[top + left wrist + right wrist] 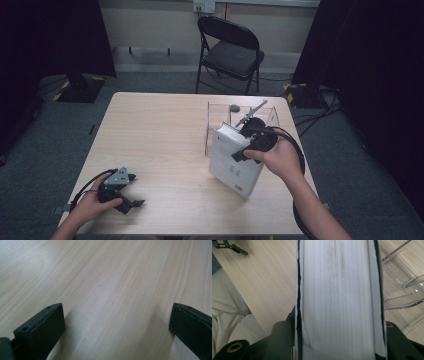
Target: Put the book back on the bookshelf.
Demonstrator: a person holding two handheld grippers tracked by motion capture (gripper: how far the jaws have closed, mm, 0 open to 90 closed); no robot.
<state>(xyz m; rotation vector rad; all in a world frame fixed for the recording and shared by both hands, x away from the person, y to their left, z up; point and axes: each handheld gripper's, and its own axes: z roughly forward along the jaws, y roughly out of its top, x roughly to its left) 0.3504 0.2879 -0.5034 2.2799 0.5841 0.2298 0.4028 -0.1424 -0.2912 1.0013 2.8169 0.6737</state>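
At the near left corner of the wooden table (160,130), the left hand (90,207) holds the left gripper (131,190) low over the bare board; in the left gripper view its two black jaws stand wide apart with nothing but wood grain between them. Farther in and to the right, the right hand (280,157) holds the right gripper (245,145), which is clamped on a thick white book (232,162). In the right gripper view the book (339,297) runs straight up between the jaws, its page edge facing the camera, one black pad pressed to each cover. In the high view the book stands tilted on the table, its lower corner toward the near edge, its upper end under the gripper. Just behind it, touching or nearly so, stands a clear acrylic rack (240,112). Beyond the table's far edge, a black folding chair (230,50) stands by the wall
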